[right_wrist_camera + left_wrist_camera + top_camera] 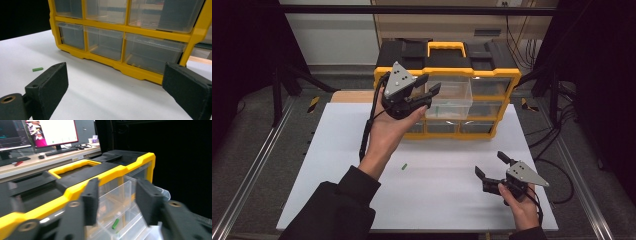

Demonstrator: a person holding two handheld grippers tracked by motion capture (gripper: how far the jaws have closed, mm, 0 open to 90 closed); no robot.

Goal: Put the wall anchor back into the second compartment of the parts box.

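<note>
A yellow and black organizer (pixel 492 72) with clear drawers stands at the back of the white table (pixel 337 190). One upper drawer (pixel 454 95) is pulled out. My left gripper (pixel 430 83) is held high over that drawer, open, with nothing between its pads. In the left gripper view, a small green piece (pixel 115 223) lies inside the drawer (pixel 125 187), below the jaws of the left gripper (pixel 117 200). A second green piece (pixel 404 166) lies on the table. My right gripper (pixel 490 163) rests low at the right, open and empty, facing the organizer (pixel 150 35).
The organizer's other drawers (pixel 107 45) are shut and look empty. The loose green piece (pixel 37 69) lies left of my right gripper (pixel 112 82). Cables (pixel 557 165) trail off the table's right side. Dark frame posts stand on both sides.
</note>
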